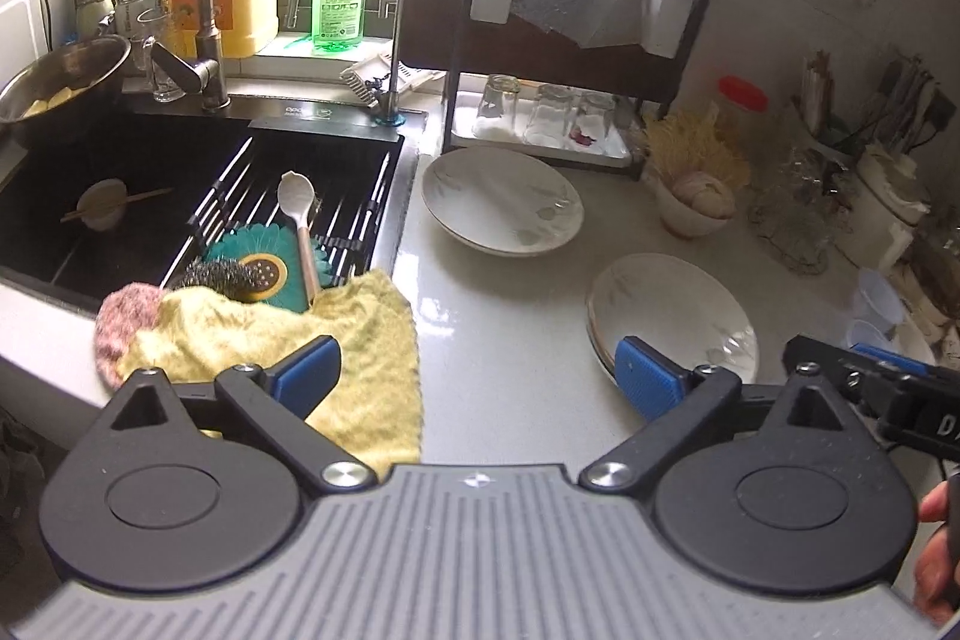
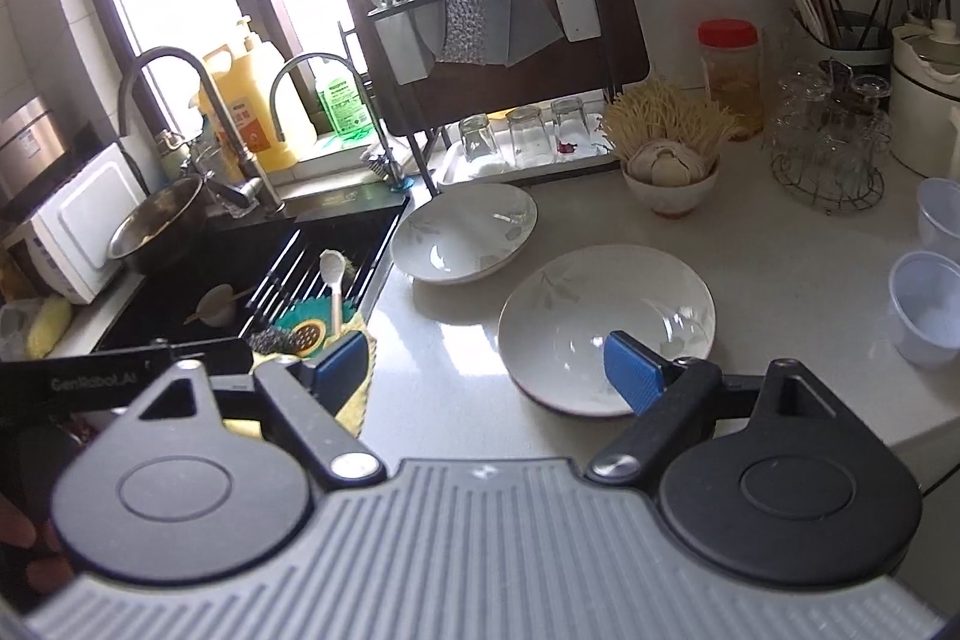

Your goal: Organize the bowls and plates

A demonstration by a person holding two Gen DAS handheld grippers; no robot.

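Plates: two glossy, round, leaf-patterned ceramic, far plate (image 2: 465, 232) beside the sink (image 2: 240, 274), near plate (image 2: 606, 325) partly hidden by right tool (image 2: 489, 370). Left tool (image 1: 480, 376) likewise gapes empty.

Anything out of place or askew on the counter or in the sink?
Two things. The far plate sits tilted beside the sink, one rim raised, while the near plate lies flat. The yellow cloth droops over the sink's front edge. No spills or breakage visible. Both grippers are open and empty.
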